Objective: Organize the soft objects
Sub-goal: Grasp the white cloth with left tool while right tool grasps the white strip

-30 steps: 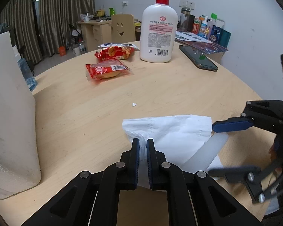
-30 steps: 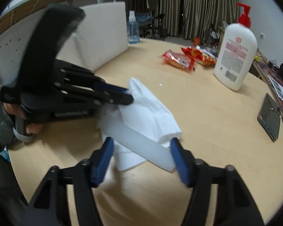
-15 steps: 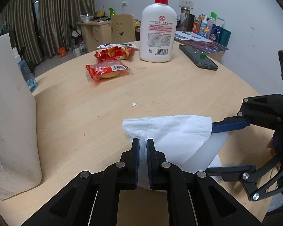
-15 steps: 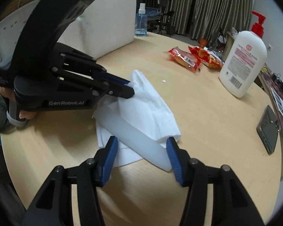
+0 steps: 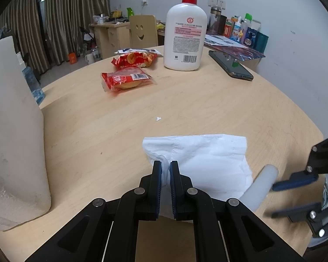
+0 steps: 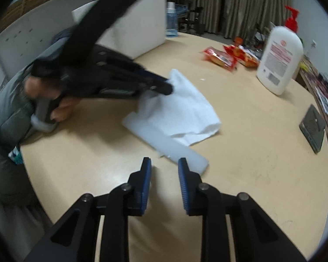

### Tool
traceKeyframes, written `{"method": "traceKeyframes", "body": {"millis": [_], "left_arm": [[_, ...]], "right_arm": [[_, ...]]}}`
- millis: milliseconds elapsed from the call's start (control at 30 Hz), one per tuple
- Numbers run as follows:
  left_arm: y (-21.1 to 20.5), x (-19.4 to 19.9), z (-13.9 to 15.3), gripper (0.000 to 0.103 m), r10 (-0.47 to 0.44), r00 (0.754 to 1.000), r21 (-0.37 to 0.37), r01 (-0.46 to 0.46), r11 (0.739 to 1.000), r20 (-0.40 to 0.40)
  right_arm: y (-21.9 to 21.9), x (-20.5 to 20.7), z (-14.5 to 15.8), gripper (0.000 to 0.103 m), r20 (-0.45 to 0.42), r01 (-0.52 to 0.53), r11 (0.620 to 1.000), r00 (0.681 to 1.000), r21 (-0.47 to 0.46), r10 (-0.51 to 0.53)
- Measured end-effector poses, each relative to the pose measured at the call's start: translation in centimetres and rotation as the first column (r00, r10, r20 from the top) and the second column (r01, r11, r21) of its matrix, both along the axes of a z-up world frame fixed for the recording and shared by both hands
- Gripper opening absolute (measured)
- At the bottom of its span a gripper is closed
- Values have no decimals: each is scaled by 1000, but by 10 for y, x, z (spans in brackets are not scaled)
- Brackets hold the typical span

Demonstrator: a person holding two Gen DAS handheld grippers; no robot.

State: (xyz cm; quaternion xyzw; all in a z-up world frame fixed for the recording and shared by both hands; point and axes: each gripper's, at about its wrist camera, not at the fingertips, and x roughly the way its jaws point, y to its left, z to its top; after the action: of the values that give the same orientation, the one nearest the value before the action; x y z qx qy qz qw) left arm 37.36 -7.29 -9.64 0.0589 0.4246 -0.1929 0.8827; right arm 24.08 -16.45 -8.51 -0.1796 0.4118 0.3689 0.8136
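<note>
Left hand-held gripper (image 5: 165, 167): black, blue ribbed pads, clamped tight on a crumpled fold of the white tissue (image 5: 203, 159), soft and creased, spread flat toward 1 o'clock. Right hand-held gripper (image 6: 164, 163): jaws just closing, narrow gap, nothing between them; pads parted. Translucent white tube (image 6: 175, 147), smooth and round, lying partly under the tissue, its near end just beside the right pad at 1 o'clock, not gripped. Round pale-wood worktop (image 5: 207, 109) underneath. Farther out at 12 o'clock: two glossy red snack packets (image 5: 126, 79), white pump bottle (image 5: 184, 37) with red cap, dark phone (image 5: 230, 67). White foam block (image 5: 13, 131) at 9 o'clock.
</note>
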Motion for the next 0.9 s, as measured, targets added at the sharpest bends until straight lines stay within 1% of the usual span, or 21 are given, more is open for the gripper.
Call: {"method": "traceKeyframes", "body": {"millis": [67, 133, 200, 233, 367, 500, 567, 633, 733, 800, 867, 900], "left_arm": [[2, 0, 1, 8, 1, 1000, -12, -1, 1000, -8], [4, -2, 2, 8, 1, 1000, -16, -1, 1000, -2], [5, -4, 5, 8, -5, 1000, -17, 6, 1000, 9], [5, -6, 6, 8, -10, 1000, -18, 10, 1000, 16], [6, -7, 7, 8, -17, 1000, -18, 18, 1000, 16], [6, -7, 7, 8, -17, 1000, -21, 17, 1000, 13], [7, -7, 7, 8, -22, 1000, -22, 22, 1000, 10], [7, -7, 7, 8, -22, 1000, -17, 22, 1000, 7], [7, -6, 6, 8, -22, 1000, -17, 22, 1000, 1], [6, -7, 6, 8, -24, 1000, -13, 24, 1000, 2], [5, -7, 6, 8, -26, 1000, -13, 26, 1000, 4], [5, -8, 6, 8, -26, 1000, -14, 26, 1000, 5]], "right_arm": [[2, -2, 4, 29, 34, -17, 1000, 999, 5, 17], [4, 1, 7, 30, 75, -11, 1000, 997, -8, 12], [5, 5, 6, 33, 84, -31, 999, 996, -25, 33], [6, 10, 3, 36, 83, -35, 999, 996, -39, 38], [8, 20, -5, 39, 48, -70, 996, 996, -49, 72], [10, 20, -4, 40, 40, -114, 992, 992, -48, 116], [10, 18, -6, 48, 31, -132, 990, 991, -51, 134], [13, 15, -8, 49, 41, -139, 988, 989, -65, 142], [17, 12, -8, 53, 61, -168, 982, 983, -87, 173], [18, 19, -8, 54, 34, -172, 982, 984, -79, 175], [19, 28, -8, 54, -11, -174, 983, 985, -56, 174], [19, 30, -8, 52, -16, -179, 982, 984, -56, 178]]}}
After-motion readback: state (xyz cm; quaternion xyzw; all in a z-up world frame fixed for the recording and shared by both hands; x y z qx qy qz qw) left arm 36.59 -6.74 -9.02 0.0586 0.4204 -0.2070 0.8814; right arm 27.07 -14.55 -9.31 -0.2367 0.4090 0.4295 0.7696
